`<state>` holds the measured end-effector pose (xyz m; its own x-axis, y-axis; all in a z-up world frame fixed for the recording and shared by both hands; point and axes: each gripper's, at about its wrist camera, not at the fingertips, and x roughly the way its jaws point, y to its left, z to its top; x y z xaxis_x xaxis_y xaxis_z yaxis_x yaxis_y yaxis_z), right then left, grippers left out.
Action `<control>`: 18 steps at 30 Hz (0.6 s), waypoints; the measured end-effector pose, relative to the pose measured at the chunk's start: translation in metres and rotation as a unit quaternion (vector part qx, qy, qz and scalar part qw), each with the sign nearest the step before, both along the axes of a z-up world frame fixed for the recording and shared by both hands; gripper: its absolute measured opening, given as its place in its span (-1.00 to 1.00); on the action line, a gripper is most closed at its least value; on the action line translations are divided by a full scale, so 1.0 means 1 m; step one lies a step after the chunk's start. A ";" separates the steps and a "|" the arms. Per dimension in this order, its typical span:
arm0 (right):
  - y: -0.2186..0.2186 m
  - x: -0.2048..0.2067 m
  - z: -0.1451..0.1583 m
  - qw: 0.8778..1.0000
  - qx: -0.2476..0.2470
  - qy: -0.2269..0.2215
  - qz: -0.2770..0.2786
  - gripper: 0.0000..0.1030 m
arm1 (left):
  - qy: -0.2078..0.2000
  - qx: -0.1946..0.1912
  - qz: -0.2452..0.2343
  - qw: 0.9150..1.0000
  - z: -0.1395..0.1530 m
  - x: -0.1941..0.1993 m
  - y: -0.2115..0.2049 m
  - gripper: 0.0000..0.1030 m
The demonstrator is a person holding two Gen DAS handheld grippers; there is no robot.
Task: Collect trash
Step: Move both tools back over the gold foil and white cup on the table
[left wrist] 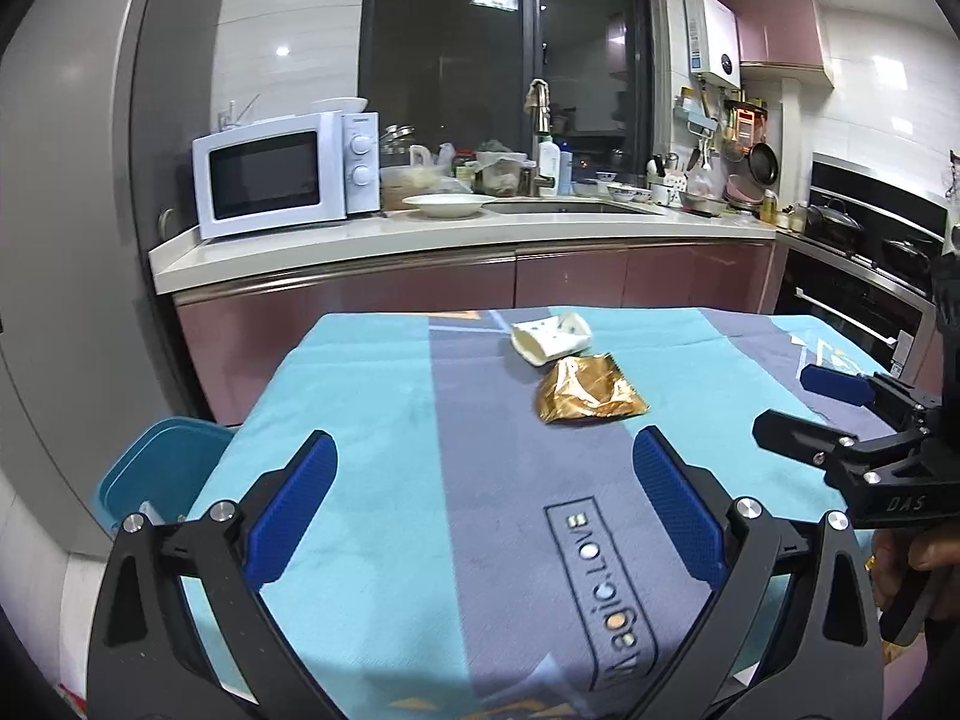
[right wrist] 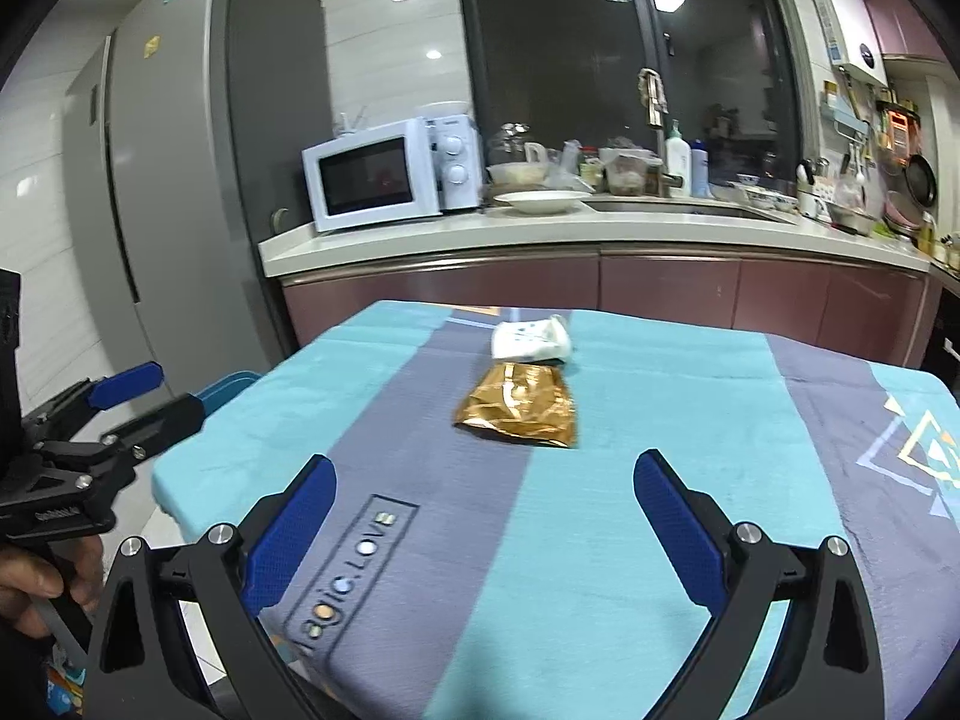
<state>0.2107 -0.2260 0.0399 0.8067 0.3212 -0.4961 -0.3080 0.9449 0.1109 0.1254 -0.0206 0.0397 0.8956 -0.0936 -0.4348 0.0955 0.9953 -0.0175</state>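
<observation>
A white microwave (left wrist: 287, 173) is seen on the kitchen tabletop (left wrist: 420, 237), just beside a grey refrigerator (right wrist: 180, 180). A white plate (left wrist: 449, 204) is set beside the sink (left wrist: 576, 207).

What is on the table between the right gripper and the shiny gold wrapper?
Nothing. In the right wrist view, only bare striped tablecloth lies between the open right gripper and the gold wrapper. The white cup lies beyond the wrapper.

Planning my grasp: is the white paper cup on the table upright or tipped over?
Tipped over. The white paper cup lies on its side on the blue striped tablecloth, just beyond the crumpled gold foil wrapper. Whether it holds anything, cannot tell.
</observation>
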 end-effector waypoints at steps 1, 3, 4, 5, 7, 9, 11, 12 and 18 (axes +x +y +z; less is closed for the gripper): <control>-0.003 0.001 -0.001 1.000 0.001 0.001 -0.003 0.87 | 0.000 0.000 -0.002 1.000 0.000 0.005 -0.002 0.89; -0.007 0.007 -0.003 1.000 0.001 0.005 -0.012 0.87 | 0.004 0.000 -0.006 1.000 -0.001 0.015 -0.005 0.89; -0.009 0.011 -0.004 1.000 0.001 0.008 -0.014 0.87 | 0.009 -0.002 -0.009 1.000 -0.001 0.022 -0.007 0.89; -0.011 0.015 -0.006 1.000 0.001 0.011 -0.019 0.87 | 0.012 -0.003 -0.011 1.000 -0.002 0.027 -0.008 0.89; -0.012 0.023 -0.008 1.000 0.002 0.016 -0.021 0.87 | 0.017 0.000 -0.017 1.000 -0.005 0.040 -0.014 0.89; -0.011 0.031 -0.011 0.999 0.001 0.023 -0.023 0.87 | 0.021 0.002 -0.019 1.000 -0.007 0.051 -0.017 0.89; -0.009 0.042 -0.015 0.999 -0.001 0.032 -0.021 0.87 | 0.026 0.003 -0.021 0.999 -0.009 0.064 -0.018 0.89; -0.008 0.048 -0.017 0.999 -0.003 0.037 -0.021 0.87 | 0.027 0.005 -0.023 0.999 -0.010 0.072 -0.020 0.89; -0.002 0.079 -0.024 0.998 -0.012 0.057 -0.017 0.87 | 0.035 0.003 -0.032 0.999 -0.007 0.123 -0.026 0.89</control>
<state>0.2902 -0.2278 0.0159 0.7550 0.2813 -0.5923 -0.2618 0.9575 0.1209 0.2482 -0.0464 0.0329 0.8549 -0.1472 -0.4974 0.1584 0.9872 -0.0198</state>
